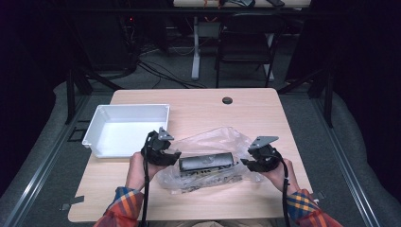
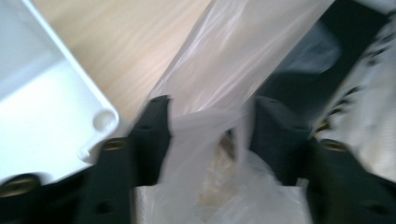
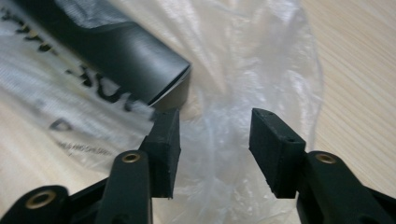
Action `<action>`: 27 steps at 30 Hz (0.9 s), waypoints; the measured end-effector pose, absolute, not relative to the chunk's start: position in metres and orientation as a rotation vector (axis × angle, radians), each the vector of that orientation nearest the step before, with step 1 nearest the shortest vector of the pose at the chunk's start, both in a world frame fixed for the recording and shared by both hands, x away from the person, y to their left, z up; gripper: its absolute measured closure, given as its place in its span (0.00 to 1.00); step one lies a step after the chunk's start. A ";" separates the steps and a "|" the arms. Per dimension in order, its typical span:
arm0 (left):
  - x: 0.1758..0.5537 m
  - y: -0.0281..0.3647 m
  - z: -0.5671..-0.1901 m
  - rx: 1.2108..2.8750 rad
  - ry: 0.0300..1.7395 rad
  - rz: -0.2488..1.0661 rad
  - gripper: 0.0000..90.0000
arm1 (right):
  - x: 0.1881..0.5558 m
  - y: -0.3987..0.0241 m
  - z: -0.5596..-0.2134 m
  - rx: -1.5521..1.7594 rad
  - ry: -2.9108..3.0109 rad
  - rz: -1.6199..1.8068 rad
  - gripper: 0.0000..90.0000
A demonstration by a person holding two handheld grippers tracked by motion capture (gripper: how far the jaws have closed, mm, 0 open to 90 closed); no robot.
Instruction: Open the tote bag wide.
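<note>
A clear plastic bag (image 1: pixel 208 142) with dark print lies on the wooden table (image 1: pixel 198 106), and a dark rolled cylinder (image 1: pixel 205 162) rests inside it. My left gripper (image 1: pixel 163 153) is at the bag's left end. In the left gripper view its jaws stand apart with bag film (image 2: pixel 205 140) bunched between them, so the left gripper (image 2: pixel 210 135) is open around the film. My right gripper (image 1: pixel 257 161) is at the bag's right end. In the right gripper view it (image 3: pixel 215 140) is open over the film (image 3: pixel 261 70), just beside the cylinder's end (image 3: pixel 140 60).
A white rectangular bin (image 1: pixel 127 130) stands at the table's left, its corner (image 2: pixel 93 121) close to my left gripper. A small black disc (image 1: pixel 227 100) sits at the far edge of the table. A chair (image 1: pixel 248 42) and cables lie on the floor beyond.
</note>
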State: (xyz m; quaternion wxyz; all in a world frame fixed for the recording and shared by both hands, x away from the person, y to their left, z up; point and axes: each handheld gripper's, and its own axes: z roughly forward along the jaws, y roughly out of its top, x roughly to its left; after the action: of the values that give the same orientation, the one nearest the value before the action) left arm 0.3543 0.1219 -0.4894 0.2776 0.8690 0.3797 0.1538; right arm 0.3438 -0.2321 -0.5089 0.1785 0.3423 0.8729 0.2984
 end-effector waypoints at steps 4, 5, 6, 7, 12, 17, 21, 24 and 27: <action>0.359 0.120 -0.515 2.470 1.039 0.407 0.83 | 0.357 -0.235 -0.525 1.052 2.476 0.792 0.71; 0.359 0.120 -0.520 2.494 1.040 0.399 0.86 | 0.359 -0.235 -0.530 1.073 2.475 0.785 0.73; 0.359 0.120 -0.524 2.510 1.042 0.387 0.87 | 0.362 -0.234 -0.534 1.080 2.488 0.759 0.75; 0.359 0.118 -0.528 2.531 1.046 0.397 0.89 | 0.363 -0.233 -0.537 1.088 2.481 0.742 0.75; 0.360 0.115 -0.539 2.594 1.061 0.447 0.90 | 0.372 -0.231 -0.546 1.133 2.469 0.697 0.76; 0.360 0.121 -0.542 2.618 1.081 0.467 0.92 | 0.374 -0.228 -0.551 1.131 2.464 0.656 0.76; 0.358 0.126 -0.543 2.619 1.093 0.448 0.92 | 0.373 -0.228 -0.549 1.120 2.465 0.645 0.76; 0.355 0.127 -0.543 2.635 1.087 0.455 0.92 | 0.372 -0.228 -0.548 1.106 2.469 0.655 0.74; 0.351 0.128 -0.544 2.656 1.090 0.428 0.92 | 0.371 -0.228 -0.546 1.093 2.480 0.670 0.72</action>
State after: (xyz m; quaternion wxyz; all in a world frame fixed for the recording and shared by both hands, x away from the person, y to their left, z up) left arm 0.3510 0.1280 -0.5444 0.1191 0.9085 0.3728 0.1466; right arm 0.3712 -0.2281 -0.5465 0.1738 0.3854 0.8749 0.2364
